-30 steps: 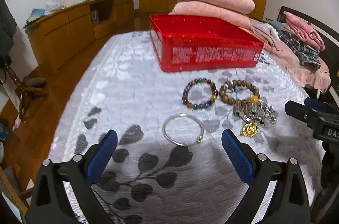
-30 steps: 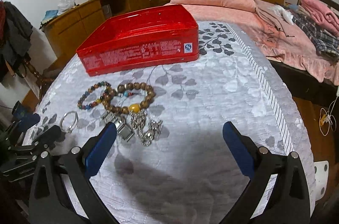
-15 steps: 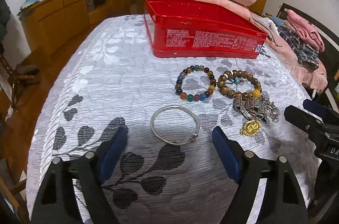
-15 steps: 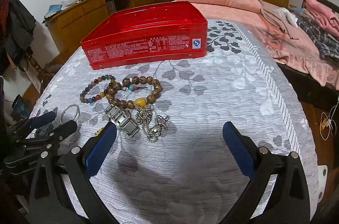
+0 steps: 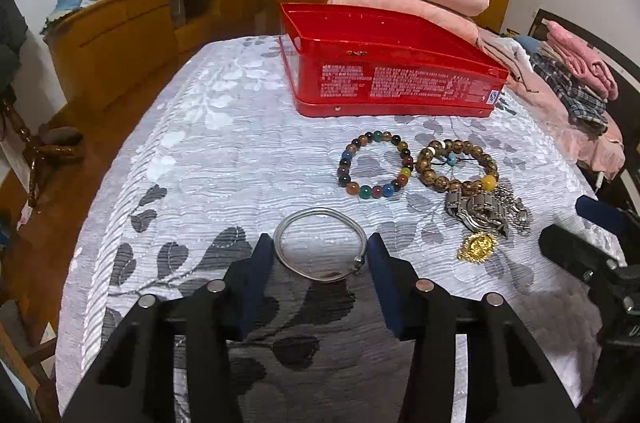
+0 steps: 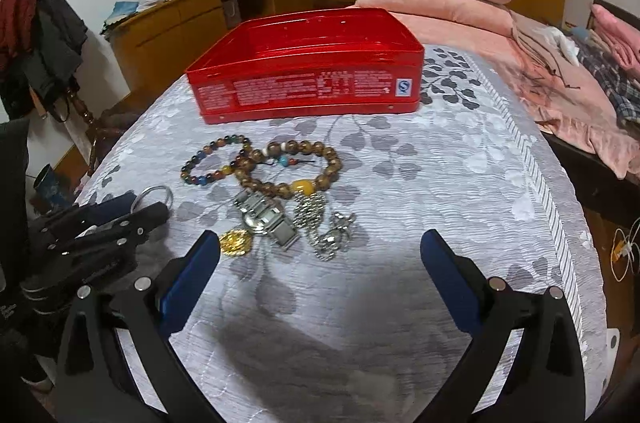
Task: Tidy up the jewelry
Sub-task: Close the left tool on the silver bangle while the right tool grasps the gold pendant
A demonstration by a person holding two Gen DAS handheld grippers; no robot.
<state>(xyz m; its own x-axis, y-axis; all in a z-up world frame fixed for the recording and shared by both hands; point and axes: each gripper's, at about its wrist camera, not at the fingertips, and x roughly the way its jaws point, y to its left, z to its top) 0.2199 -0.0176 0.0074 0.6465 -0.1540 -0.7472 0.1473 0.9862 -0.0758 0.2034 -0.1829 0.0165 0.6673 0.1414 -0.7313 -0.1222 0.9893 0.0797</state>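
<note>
left tongs are closing, their blue pads now narrowed from a wide spread to flank the silver bangle on both sides, just beside it but not yet clearly pressing. the bangle has come from ahead of the tips to between them, so the pick-up looks to be the step in hand, with nothing yet in the red tin beyond. the bangle is a thin, smooth metal hoop with a small clasp, lying flat on the ribbed, leaf-patterned bedspread; i judge it may slip or flex under a pinch. further back lie a multicoloured bead bracelet and a brown bead bracelet, touching a metal watch and a gold pendant.

right tongs stand wide and hold nothing, hovering over bare bedspread near the tangled pile, much as before. from here the watch has blocky links, the silver chain is loose and knotted, and the tin's glossy wall carries printed text.
</note>
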